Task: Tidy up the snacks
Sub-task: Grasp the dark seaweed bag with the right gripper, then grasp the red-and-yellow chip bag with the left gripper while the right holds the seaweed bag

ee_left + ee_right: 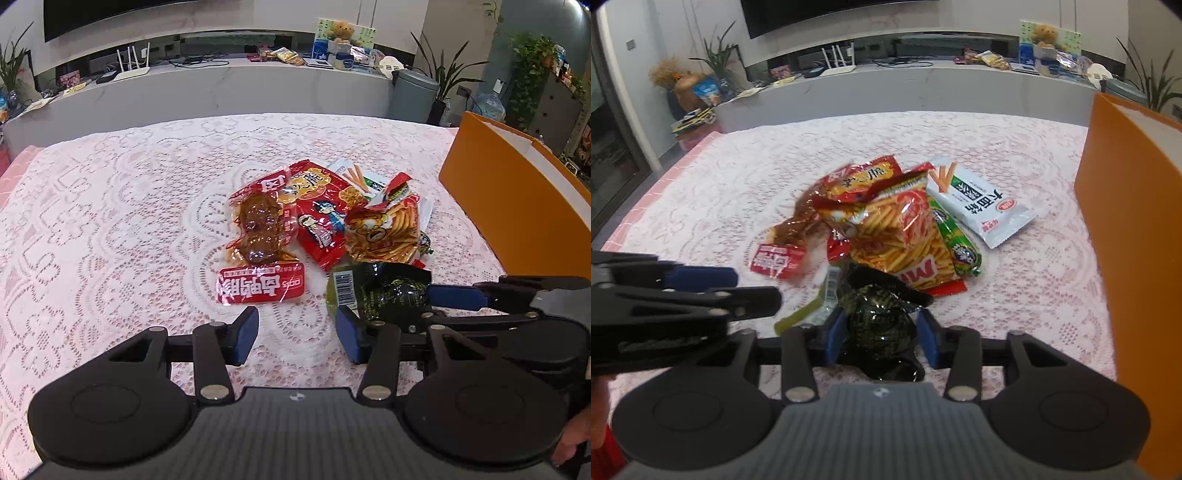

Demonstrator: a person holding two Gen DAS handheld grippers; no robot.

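Dark green snack packet (879,325) between right tongs (881,334), barcode end leftward.

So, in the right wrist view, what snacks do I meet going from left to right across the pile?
Small red packet → fries bag → green packet → white packet.
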